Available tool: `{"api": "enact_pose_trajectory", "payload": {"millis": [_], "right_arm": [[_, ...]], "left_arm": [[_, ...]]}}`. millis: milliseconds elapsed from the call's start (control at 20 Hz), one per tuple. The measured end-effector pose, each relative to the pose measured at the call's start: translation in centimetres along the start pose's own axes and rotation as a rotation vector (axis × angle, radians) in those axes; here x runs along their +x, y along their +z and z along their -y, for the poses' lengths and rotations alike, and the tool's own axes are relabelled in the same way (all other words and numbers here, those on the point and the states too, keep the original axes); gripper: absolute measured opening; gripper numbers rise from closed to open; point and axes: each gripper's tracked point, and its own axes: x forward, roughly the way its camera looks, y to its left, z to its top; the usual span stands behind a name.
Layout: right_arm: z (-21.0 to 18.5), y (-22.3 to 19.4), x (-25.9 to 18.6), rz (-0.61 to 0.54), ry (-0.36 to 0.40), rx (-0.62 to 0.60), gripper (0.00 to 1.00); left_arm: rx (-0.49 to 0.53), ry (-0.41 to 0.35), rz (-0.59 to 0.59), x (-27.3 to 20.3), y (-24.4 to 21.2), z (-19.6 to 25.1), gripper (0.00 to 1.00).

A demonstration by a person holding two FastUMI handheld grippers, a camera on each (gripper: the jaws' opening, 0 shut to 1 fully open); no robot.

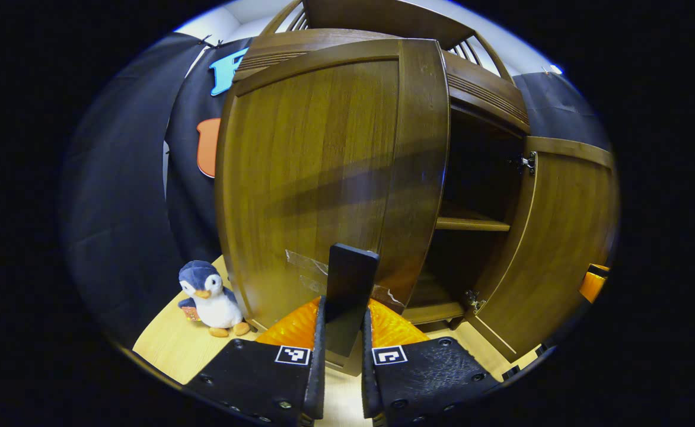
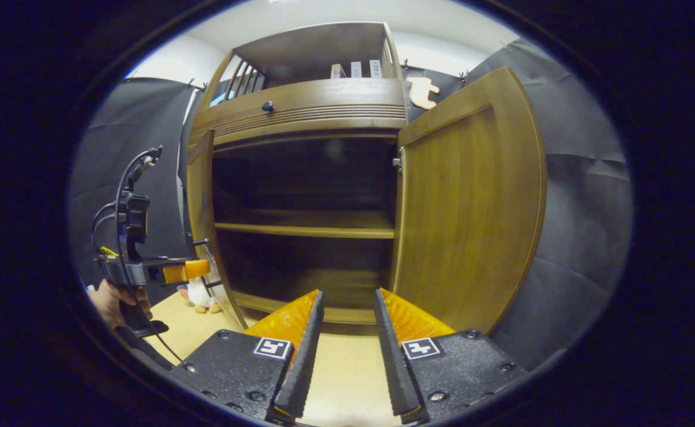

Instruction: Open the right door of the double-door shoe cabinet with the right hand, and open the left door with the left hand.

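The brown wooden shoe cabinet [image 2: 300,107] stands with both doors swung out. In the left gripper view the left door [image 1: 312,178] fills the middle, partly open. Its dark upright handle [image 1: 352,267] sits between the fingers of my left gripper [image 1: 346,305], which is shut on it. The right door [image 1: 561,249] hangs wide open at the right. In the right gripper view the right door [image 2: 472,201] stands open and the left door [image 2: 202,207] shows edge-on. My left gripper [image 2: 196,270], held by a hand [image 2: 113,302], is at that door's handle. My right gripper [image 2: 347,296] is open and holds nothing, in front of the cabinet.
Inside the cabinet a shelf [image 2: 303,228] crosses dark space. A plush penguin [image 1: 208,296] sits on the light wooden floor [image 1: 169,350] left of the cabinet. Black cloth walls hang on both sides. Several small boxes [image 2: 356,69] stand in the cabinet's upper compartment.
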Motion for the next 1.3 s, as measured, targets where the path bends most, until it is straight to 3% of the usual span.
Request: {"api": "enact_pose_trajectory", "payload": {"millis": [650, 900, 1200, 1300], "right_arm": [[-2.5, 0.0, 1.3, -0.016, 0.090, -0.027, 0.55], [-2.3, 0.3, 1.4, -0.009, 0.060, -0.014, 0.64], [-4.2, 0.8, 1.0, 0.017, 0.095, -0.027, 0.63], [-5.1, 0.8, 1.0, 0.020, 0.103, -0.036, 0.69]], "left_arm": [[-0.050, 0.146, 0.012, -5.2, -0.7, -5.2, 0.23], [-0.044, 0.213, 0.017, -6.5, -0.9, -7.7, 0.23], [0.004, 0.269, 0.035, -8.0, -0.8, -11.0, 0.23], [-0.017, 0.266, 0.037, -8.0, -0.7, -11.9, 0.23]]}}
